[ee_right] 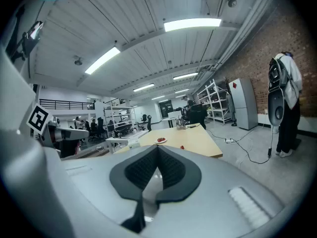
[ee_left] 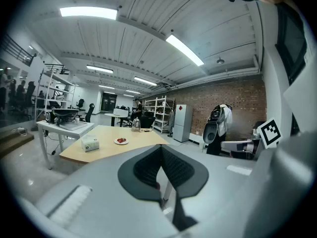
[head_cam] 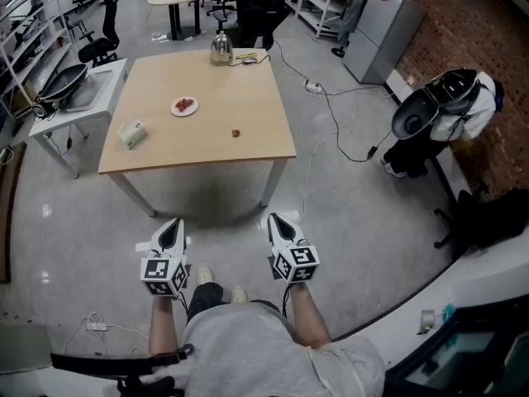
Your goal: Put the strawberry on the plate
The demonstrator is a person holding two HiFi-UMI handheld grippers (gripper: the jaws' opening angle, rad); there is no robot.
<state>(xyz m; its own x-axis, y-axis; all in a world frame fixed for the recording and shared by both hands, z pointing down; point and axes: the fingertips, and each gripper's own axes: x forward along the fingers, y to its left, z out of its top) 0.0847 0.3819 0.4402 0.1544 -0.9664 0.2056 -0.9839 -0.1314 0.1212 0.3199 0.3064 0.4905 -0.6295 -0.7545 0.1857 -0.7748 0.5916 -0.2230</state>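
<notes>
Left hand-held gripper (head_cam: pixel 171 226) was pinched together, empty, well short of the tabletop (head_cam: pixel 207 151). The plate (head_cam: pixel 175 111) sat mid-table with red fruit on it, and the loose strawberry (head_cam: pixel 235 133) lay on bare wood to its right, apart from it. Right hand-held gripper (head_cam: pixel 277 220) was closed and empty too; I'd guess the berry's light, soft and bruisable, so pinch gently across its fat middle.

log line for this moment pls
left gripper: shut, empty | right gripper: shut, empty | strawberry: on table, apart from plate, untouched
</notes>
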